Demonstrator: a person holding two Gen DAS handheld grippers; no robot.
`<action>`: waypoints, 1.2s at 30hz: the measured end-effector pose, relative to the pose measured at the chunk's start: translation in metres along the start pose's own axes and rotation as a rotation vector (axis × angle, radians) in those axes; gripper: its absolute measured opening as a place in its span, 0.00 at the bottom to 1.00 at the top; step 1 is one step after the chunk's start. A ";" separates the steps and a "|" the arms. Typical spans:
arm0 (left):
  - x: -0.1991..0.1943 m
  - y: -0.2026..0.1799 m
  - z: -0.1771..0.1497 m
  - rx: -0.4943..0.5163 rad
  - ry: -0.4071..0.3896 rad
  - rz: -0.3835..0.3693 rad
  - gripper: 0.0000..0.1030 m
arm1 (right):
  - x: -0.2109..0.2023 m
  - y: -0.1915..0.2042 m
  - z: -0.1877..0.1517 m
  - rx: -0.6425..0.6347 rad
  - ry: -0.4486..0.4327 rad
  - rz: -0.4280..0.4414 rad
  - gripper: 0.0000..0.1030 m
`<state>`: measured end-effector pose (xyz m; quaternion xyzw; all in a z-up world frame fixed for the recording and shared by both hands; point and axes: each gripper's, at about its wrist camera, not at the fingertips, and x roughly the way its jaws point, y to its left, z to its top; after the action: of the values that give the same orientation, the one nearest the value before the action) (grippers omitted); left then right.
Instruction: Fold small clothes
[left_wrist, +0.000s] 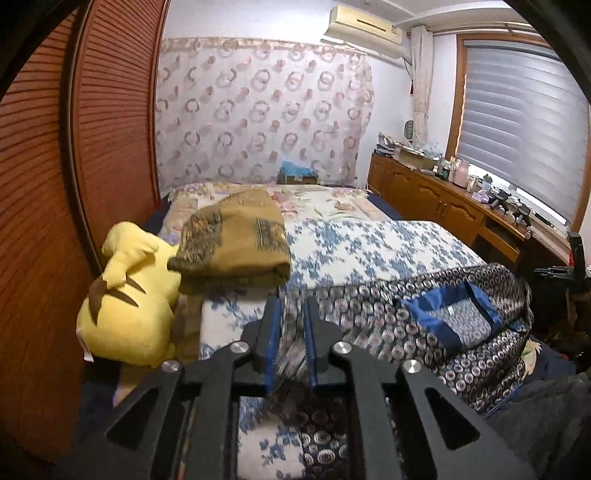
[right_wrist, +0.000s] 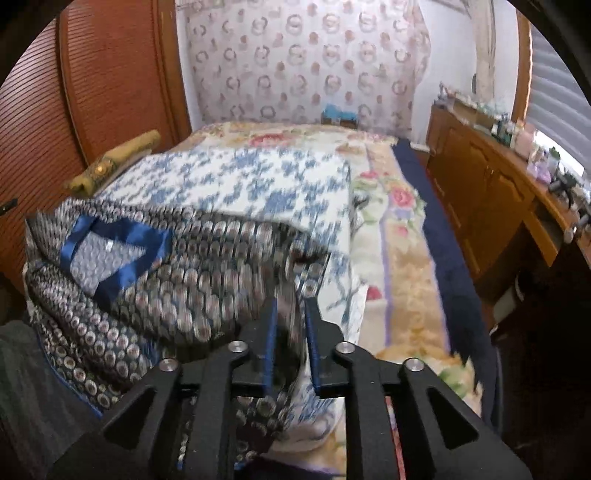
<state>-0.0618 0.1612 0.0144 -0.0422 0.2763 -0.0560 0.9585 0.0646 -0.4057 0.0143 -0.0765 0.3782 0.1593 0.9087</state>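
Patterned garment (left_wrist: 388, 317) lies near on bed (left_wrist: 369, 236). Left gripper (left_wrist: 291, 332) fingers slightly spread, garment edge between them. Right gripper (right_wrist: 291, 332) likewise, cloth between fingers; pinch unclear.

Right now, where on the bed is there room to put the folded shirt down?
The blue-flowered cloth is bare between the brown folded blanket and the patterned shirt. The rose bedspread by the blue border is free too. It's crowded near the yellow plush toy.
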 end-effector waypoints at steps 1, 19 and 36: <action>0.005 0.001 0.004 0.000 0.008 0.009 0.15 | 0.002 -0.001 0.006 0.001 -0.010 -0.010 0.24; 0.168 0.016 0.002 0.016 0.354 -0.029 0.26 | 0.114 -0.008 0.037 0.005 0.103 -0.005 0.43; 0.206 0.002 -0.003 0.101 0.467 -0.017 0.29 | 0.135 -0.015 0.028 0.031 0.183 -0.002 0.44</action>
<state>0.1094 0.1362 -0.0967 0.0175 0.4868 -0.0863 0.8691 0.1774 -0.3813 -0.0618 -0.0773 0.4618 0.1448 0.8717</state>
